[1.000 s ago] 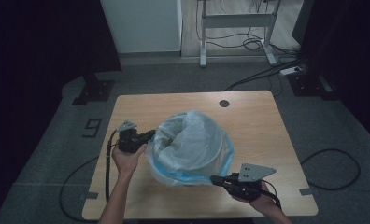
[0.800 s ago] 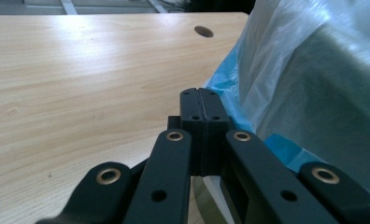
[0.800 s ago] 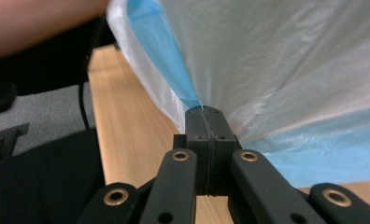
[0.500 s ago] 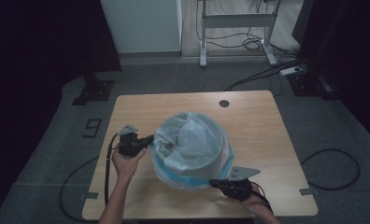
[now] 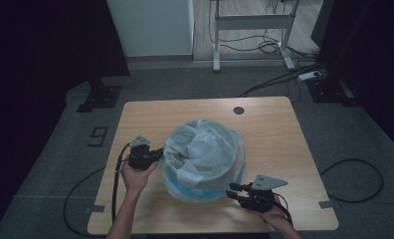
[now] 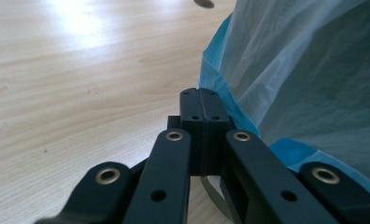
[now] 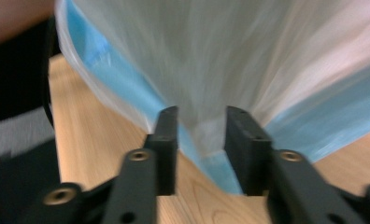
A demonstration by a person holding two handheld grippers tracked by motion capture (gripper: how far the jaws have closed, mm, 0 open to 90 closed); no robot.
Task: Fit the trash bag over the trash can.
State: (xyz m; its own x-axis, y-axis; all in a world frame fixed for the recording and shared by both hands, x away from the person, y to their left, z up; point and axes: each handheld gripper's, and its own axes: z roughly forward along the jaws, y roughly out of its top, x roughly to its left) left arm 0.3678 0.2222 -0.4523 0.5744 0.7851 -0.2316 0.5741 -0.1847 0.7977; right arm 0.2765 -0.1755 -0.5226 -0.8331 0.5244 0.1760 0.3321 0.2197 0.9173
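A blue bin (image 5: 200, 192) lined with a thin whitish plastic bag (image 5: 200, 149) stands in the middle of the wooden table (image 5: 279, 129). The bag's film hangs over the rim and sags into the opening. My left gripper (image 5: 157, 153) is at the bin's left side, shut on the bag's edge (image 6: 211, 86); in the left gripper view the jaws (image 6: 199, 109) are pressed together. At the front right, my right gripper (image 5: 233, 189) is open. In the right gripper view it (image 7: 202, 140) straddles a hanging fold of bag film (image 7: 220, 56) over the blue wall (image 7: 113, 70).
A small dark round hole (image 5: 239, 110) sits near the table's far edge. The left gripper's cable (image 5: 116, 174) trails off the table's left side. Behind the table are a white cabinet (image 5: 150, 25), a metal desk frame (image 5: 249, 22) and floor cables (image 5: 354, 169).
The right gripper has slid left toward the bin's front, and its jaws now straddle the bag. The bag's puffed top has sagged. The left gripper has held still.
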